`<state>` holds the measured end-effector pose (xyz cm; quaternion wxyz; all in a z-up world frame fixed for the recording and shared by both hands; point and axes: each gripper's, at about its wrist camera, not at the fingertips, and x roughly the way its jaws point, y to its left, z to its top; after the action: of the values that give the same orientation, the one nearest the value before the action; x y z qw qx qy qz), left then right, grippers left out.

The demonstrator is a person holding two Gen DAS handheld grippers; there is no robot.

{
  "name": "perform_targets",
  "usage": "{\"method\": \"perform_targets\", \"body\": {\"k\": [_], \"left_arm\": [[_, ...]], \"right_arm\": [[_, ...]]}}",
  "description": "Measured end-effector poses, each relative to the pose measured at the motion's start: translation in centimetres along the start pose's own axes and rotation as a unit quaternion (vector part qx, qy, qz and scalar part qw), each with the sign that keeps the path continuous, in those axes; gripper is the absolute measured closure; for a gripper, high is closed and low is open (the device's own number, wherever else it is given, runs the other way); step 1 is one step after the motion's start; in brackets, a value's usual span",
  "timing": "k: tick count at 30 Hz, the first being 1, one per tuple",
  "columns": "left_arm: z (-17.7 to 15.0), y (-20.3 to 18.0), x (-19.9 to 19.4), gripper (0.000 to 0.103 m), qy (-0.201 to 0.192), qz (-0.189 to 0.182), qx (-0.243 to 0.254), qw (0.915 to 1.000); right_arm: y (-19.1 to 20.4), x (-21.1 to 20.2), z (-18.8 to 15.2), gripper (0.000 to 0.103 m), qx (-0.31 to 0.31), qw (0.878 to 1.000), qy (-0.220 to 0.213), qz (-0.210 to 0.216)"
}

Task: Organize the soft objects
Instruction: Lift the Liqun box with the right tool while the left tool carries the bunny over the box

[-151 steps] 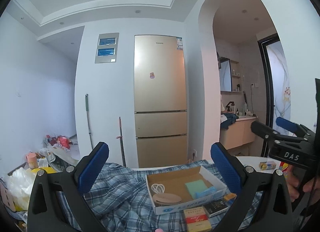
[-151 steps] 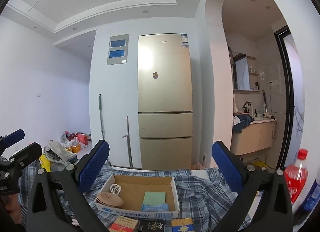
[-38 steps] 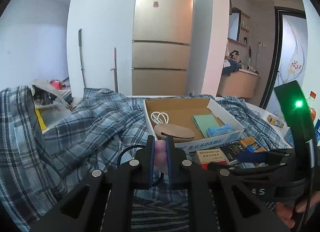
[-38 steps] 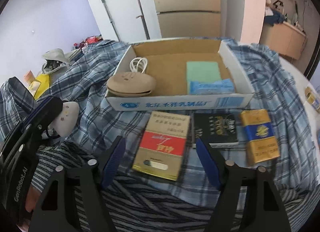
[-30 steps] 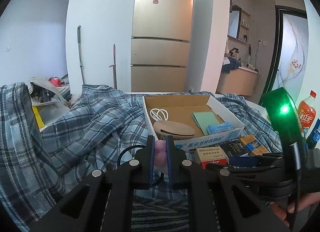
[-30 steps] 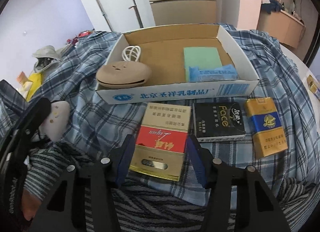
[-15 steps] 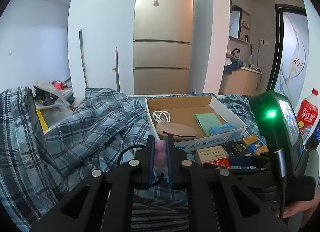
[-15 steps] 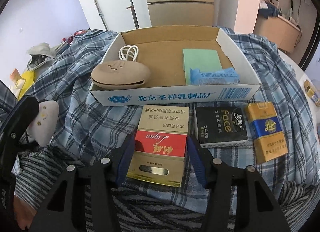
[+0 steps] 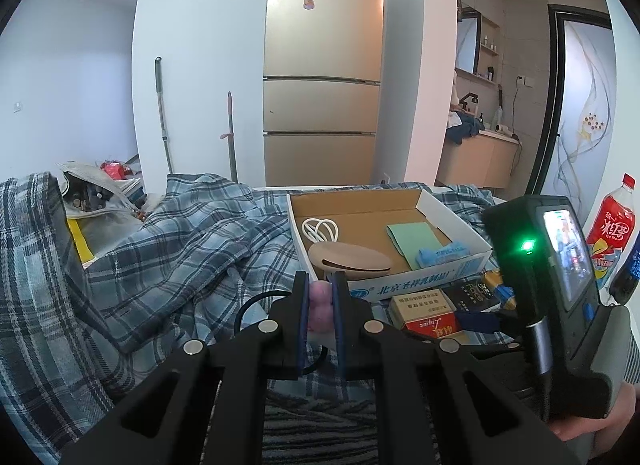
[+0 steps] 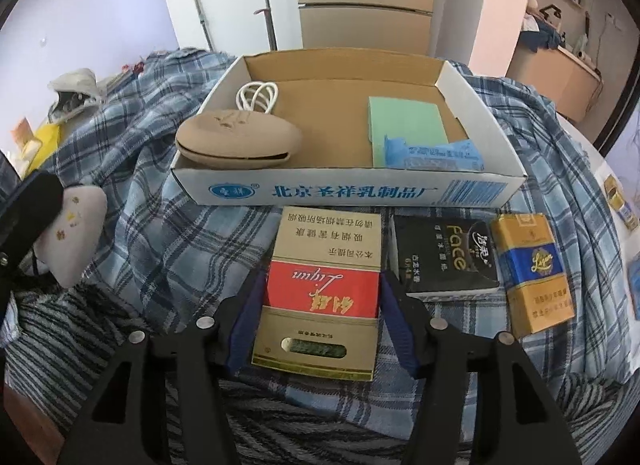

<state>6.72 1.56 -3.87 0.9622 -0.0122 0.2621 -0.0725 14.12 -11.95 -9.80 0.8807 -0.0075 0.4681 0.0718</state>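
My left gripper (image 9: 320, 301) is shut on a small pale pink soft toy (image 9: 319, 302), held above the plaid blanket; the toy (image 10: 72, 239) and a left finger (image 10: 28, 201) show at the left of the right wrist view. My right gripper (image 10: 322, 307) has its blue pads on both sides of the red-and-gold cigarette pack (image 10: 322, 289), which lies on the blanket in front of the cardboard box (image 10: 348, 191). The box holds a tan soft pouch (image 10: 238, 141), a white cable (image 10: 258, 95), a green pad (image 10: 406, 123) and a blue packet (image 10: 432, 155).
A black pack (image 10: 444, 259) and a yellow-blue pack (image 10: 532, 273) lie right of the red one. The blanket (image 9: 168, 249) is rumpled at left. A red soda bottle (image 9: 612, 225) stands at right. A fridge (image 9: 322, 65) is behind.
The right gripper has come down over the red-and-gold pack and narrowed around it. The left gripper stays shut on the pink toy, almost still.
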Motion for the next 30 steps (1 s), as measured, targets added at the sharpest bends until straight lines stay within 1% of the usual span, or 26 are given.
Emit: {"method": "perform_targets", "body": {"k": [4,7,11,14,17,20,23,25,26,30], "left_arm": [[0.0,-0.1,-0.3,0.091,-0.008,-0.003,0.000,1.0000],[-0.1,-0.6,-0.9,0.091,-0.023,-0.008,0.012,0.9996],[-0.2,-1.1,-2.0,0.091,-0.047,-0.011,0.025,0.9985],[-0.2,-1.4,-2.5,0.091,-0.062,-0.014,0.031,0.9975],[-0.1,-1.3,-2.6,0.091,-0.065,-0.017,0.031,0.9973],[0.0,-1.3,-2.8,0.091,-0.066,-0.016,0.028,0.9973],[0.0,-1.6,-3.4,0.091,-0.073,-0.015,0.037,0.9965],[0.3,-1.8,-4.1,0.091,-0.077,-0.026,0.043,0.9958],[0.5,-1.8,-4.5,0.091,-0.082,-0.029,0.039,0.9955],[1.5,-2.0,-6.5,0.091,-0.113,-0.016,0.038,0.9928]], "right_arm": [[-0.2,-1.3,-0.4,0.046,-0.006,1.000,-0.021,0.013],[-0.6,-3.3,-1.1,0.046,-0.011,0.997,-0.067,0.020],[-0.9,-6.0,-2.0,0.046,-0.019,0.990,-0.138,0.014],[-0.9,-7.4,-2.3,0.046,-0.022,0.985,-0.171,0.014],[-1.1,-7.9,-2.2,0.046,-0.016,0.984,-0.176,0.025],[-1.5,-8.3,-2.2,0.046,-0.010,0.982,-0.186,0.027],[-1.9,-9.1,-2.5,0.046,-0.007,0.980,-0.199,0.028],[-2.2,-9.8,-2.8,0.046,-0.008,0.977,-0.213,0.025],[-2.3,-10.1,-2.8,0.046,-0.009,0.975,-0.220,0.024],[-2.6,-12.1,-3.0,0.046,-0.019,0.968,-0.249,0.022]]}}
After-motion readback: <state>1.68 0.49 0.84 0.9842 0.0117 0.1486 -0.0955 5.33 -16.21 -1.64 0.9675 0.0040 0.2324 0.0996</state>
